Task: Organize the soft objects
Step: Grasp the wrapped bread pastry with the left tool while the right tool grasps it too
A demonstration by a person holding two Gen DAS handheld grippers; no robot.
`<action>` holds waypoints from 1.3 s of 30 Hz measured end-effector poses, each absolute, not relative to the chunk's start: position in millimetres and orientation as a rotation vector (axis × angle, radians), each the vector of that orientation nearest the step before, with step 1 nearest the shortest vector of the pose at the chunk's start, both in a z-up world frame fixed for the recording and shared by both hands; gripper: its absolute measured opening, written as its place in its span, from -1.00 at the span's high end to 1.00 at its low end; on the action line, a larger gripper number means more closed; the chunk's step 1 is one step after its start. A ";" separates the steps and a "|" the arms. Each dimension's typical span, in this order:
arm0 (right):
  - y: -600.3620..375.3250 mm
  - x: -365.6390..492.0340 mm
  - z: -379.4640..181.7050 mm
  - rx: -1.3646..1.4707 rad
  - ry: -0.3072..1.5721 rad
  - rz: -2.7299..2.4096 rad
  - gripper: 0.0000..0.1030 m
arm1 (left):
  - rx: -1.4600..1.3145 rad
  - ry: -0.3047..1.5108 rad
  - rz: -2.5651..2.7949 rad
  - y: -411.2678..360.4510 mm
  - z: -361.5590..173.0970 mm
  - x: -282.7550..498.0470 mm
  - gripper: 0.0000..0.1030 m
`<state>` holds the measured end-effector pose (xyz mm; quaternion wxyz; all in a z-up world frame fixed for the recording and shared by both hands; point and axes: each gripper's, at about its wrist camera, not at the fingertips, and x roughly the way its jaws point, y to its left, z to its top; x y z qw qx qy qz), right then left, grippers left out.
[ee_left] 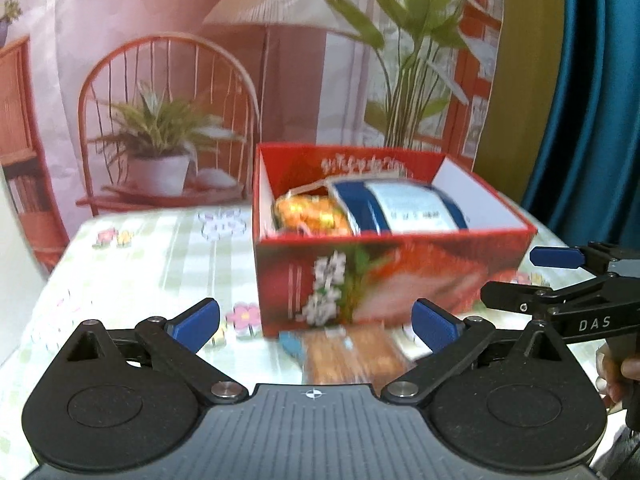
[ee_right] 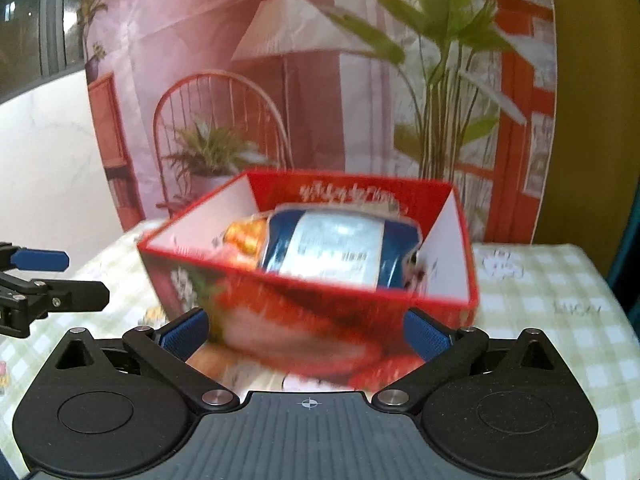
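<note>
Both grippers, left gripper (ee_left: pixel 316 322) and right gripper (ee_right: pixel 306 332), have fingers spread wide, holding nothing. Red box (ee_left: pixel 384 276) on bench (ee_left: pixel 152 256) holds blue packet (ee_left: pixel 400 208) beside orange packet (ee_left: pixel 310 216).

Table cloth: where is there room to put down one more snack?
Bare checked tablecloth lies left of the red box, toward the backdrop, and more to its right. It is crowded inside the box, with a blue packet and an orange packet, and in front, where another packet lies.
</note>
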<state>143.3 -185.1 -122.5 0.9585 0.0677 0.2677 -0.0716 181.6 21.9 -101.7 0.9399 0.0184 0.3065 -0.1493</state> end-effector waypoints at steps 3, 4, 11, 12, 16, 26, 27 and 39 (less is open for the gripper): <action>-179.0 140.0 -138.7 0.153 0.575 -0.137 -0.99 | 0.014 0.658 -0.314 25.7 -115.6 180.9 -0.94; -176.8 139.5 -143.7 0.161 0.585 -0.133 -0.99 | 0.007 0.669 -0.319 26.6 -120.0 181.4 -0.88; -151.6 144.4 -165.8 0.098 0.644 -0.054 -0.80 | -0.074 0.752 -0.330 35.6 -143.6 199.6 -0.59; -149.7 147.1 -166.9 0.095 0.650 -0.042 -0.75 | -0.091 0.761 -0.331 36.6 -146.4 202.6 -0.56; -140.9 155.3 -170.9 0.092 0.665 0.005 -0.62 | -0.138 0.800 -0.343 37.7 -157.4 215.2 -0.41; -129.8 174.9 -177.5 0.080 0.684 0.104 -0.40 | -0.169 0.850 -0.437 20.9 -170.5 229.2 -0.19; -130.5 176.4 -178.3 0.086 0.687 0.108 -0.37 | -0.166 0.853 -0.444 18.8 -170.4 229.6 -0.19; -146.8 174.1 -186.8 0.180 0.704 0.145 -0.26 | -0.164 0.859 -0.467 5.2 -172.2 228.7 -0.19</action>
